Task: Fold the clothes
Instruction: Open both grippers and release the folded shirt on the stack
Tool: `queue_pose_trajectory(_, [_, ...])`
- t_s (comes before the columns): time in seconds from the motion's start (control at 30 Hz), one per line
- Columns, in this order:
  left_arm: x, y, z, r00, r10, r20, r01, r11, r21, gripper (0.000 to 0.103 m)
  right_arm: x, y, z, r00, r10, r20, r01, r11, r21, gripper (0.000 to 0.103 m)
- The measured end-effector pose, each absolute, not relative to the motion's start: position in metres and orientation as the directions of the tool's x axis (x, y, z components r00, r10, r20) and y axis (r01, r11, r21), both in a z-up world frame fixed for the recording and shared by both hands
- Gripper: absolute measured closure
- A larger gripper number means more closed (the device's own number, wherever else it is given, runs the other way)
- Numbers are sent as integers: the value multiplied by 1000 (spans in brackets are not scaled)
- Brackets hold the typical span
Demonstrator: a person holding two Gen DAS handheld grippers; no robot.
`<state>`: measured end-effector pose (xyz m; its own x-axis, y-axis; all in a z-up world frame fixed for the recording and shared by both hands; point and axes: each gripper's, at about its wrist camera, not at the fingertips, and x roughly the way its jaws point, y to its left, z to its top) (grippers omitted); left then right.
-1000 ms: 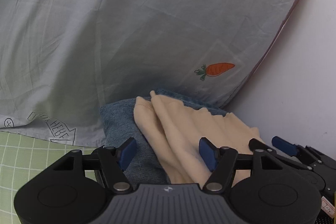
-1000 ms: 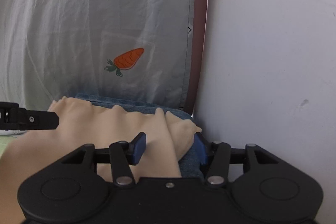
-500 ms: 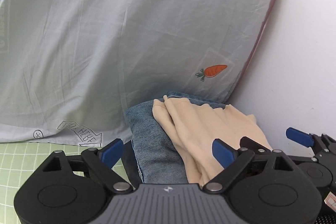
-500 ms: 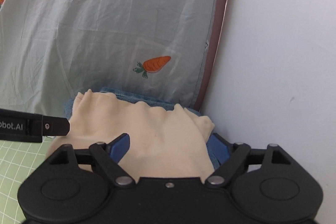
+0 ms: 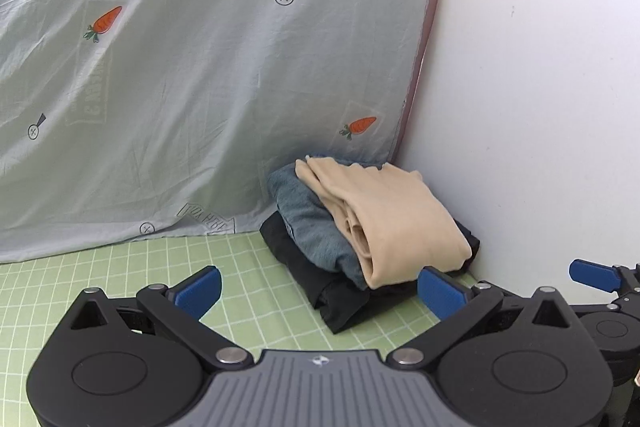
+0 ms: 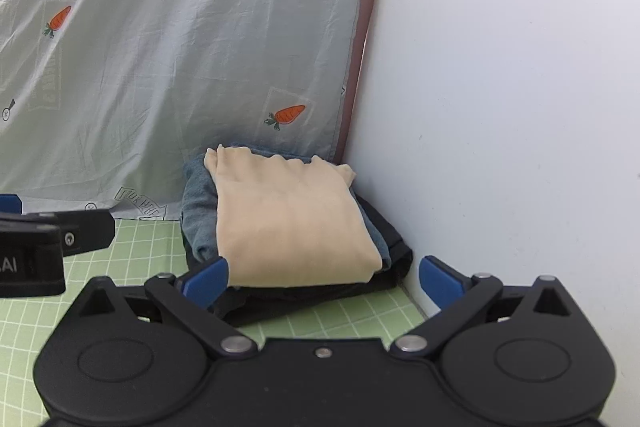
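Folded beige knit garment (image 6: pixel 294 227) tops blue (image 6: pixel 198 215) and black (image 6: pixel 384 259) clothes, cornered against white wall (image 6: pixel 500 107); my left claw (image 5: pixel 318 291) and right claw (image 6: pixel 322 277) gape, released.

Worktop (image 5: pixel 132 279) covered by light green mat with white grid; far right corner meets white wall and pale carrot-print sheet (image 5: pixel 192 79) hanging behind, sheet's lower hem touching mat; black folded garment (image 5: pixel 304 267) lies directly on mat in that corner; blue folded garment (image 5: pixel 316 223) on black one; beige folded garment (image 5: pixel 400 219) topmost.
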<state>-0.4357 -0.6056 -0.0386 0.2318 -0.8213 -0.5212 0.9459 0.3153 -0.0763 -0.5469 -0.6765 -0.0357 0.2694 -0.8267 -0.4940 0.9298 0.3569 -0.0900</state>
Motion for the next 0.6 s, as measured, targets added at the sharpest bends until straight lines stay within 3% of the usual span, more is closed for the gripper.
queue_pose_trajectory(0.3, [-459,-533,-45,175,-808,-563,970,238,-41,0,-577,-591,-48,272,-785,-557,937,347,-31,0])
queue_pose_trajectory(0.6, [-471,-501,-44,140,-813,-565,982,189,-28,0,-586,-549,-47,265,-792,-550,943,331,-22,0])
